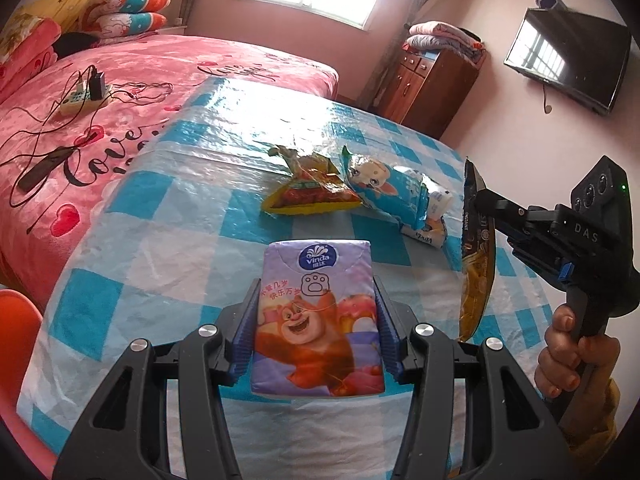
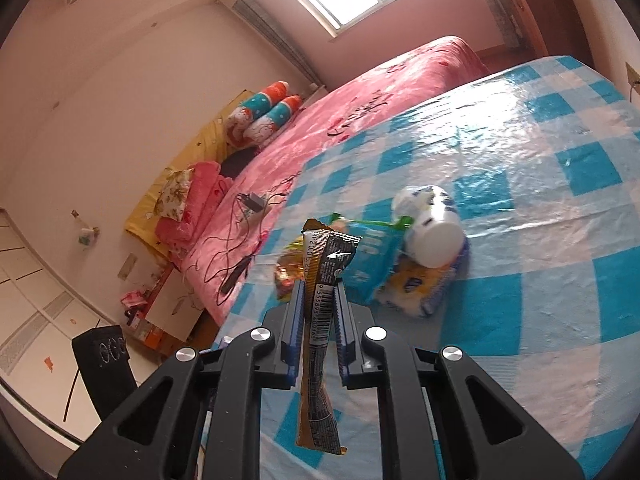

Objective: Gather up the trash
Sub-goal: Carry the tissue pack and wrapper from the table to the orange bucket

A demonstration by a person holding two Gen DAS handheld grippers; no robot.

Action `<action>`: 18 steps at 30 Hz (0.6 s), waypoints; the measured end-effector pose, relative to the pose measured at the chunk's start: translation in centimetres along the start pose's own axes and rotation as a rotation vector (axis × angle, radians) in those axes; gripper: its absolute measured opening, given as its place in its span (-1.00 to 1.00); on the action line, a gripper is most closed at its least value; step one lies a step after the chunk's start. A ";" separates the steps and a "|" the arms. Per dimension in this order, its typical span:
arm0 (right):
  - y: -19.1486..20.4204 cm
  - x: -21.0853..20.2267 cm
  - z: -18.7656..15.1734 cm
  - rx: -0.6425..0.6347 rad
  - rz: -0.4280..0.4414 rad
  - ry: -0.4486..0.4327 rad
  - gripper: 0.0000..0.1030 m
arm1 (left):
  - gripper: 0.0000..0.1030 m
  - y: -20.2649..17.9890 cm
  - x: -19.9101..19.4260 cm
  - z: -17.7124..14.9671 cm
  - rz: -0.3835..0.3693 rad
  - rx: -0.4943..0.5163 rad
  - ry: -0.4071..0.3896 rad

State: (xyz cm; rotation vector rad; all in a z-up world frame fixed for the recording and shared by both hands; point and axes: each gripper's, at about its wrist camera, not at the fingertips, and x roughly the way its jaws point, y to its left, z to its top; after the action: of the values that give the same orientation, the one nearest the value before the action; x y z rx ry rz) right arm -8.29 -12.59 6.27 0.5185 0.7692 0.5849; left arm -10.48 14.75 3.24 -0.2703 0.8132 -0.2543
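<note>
Left gripper point(image 1: 316, 322) clamps the tissue pack point(image 1: 316, 320) above the table point(image 1: 160, 220), right gripper point(image 2: 318, 308) pinches the sachet point(image 2: 320, 320) near its top; the thin sachet, dangling free, could slip out if swung.

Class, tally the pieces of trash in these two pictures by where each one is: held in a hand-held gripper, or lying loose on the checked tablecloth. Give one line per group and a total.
Held in a hand-held gripper: 2 (purple tissue pack, dark sachet)
Lying loose on the tablecloth: 4 (yellow snack wrapper, blue cartoon wrapper, white cup, small tissue pack)
Total: 6
</note>
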 end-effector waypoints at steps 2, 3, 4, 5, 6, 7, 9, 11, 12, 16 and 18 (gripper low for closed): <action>0.6 0.2 0.0 -0.008 0.008 0.002 -0.71 | 0.03 0.4 -0.3 -0.1 -0.002 -0.007 -0.006; 1.1 0.3 0.1 -0.012 0.013 0.005 -0.71 | 0.03 0.6 -0.5 -0.1 -0.003 -0.013 -0.008; 1.5 0.5 0.1 -0.015 0.018 0.008 -0.71 | 0.03 0.9 -0.6 -0.2 -0.004 -0.018 -0.009; 1.8 0.6 0.0 -0.017 0.021 0.010 -0.71 | 0.03 1.1 -0.7 -0.2 -0.003 -0.021 -0.011; 2.2 0.8 0.0 -0.021 0.025 0.015 -0.71 | 0.03 1.4 -0.8 -0.2 -0.003 -0.025 -0.013; 2.6 1.0 0.0 -0.024 0.029 0.019 -0.71 | 0.03 1.6 -1.0 -0.3 -0.003 -0.030 -0.016; 3.4 1.6 0.0 -0.029 0.039 0.030 -0.71 | 0.03 2.0 -1.3 -0.4 -0.002 -0.039 -0.022; 4.3 2.2 -0.2 -0.032 0.054 0.047 -0.71 | 0.03 2.6 -1.7 -0.4 0.001 -0.047 -0.029; 4.8 2.7 -0.3 -0.037 0.063 0.057 -0.71 | 0.03 3.0 -2.1 -0.4 0.003 -0.055 -0.035; 7.3 4.6 -1.0 -0.061 0.095 0.103 -0.71 | 0.03 4.6 -3.3 -0.5 0.013 -0.079 -0.056; 8.6 5.8 -1.3 -0.069 0.113 0.131 -0.71 | 0.03 5.7 -4.0 -0.8 0.024 -0.094 -0.069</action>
State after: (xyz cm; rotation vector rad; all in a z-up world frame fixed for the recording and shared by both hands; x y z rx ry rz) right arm -8.45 -2.28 7.98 0.4649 0.8444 0.7533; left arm -13.02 21.25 3.57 -0.3557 0.7607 -0.1836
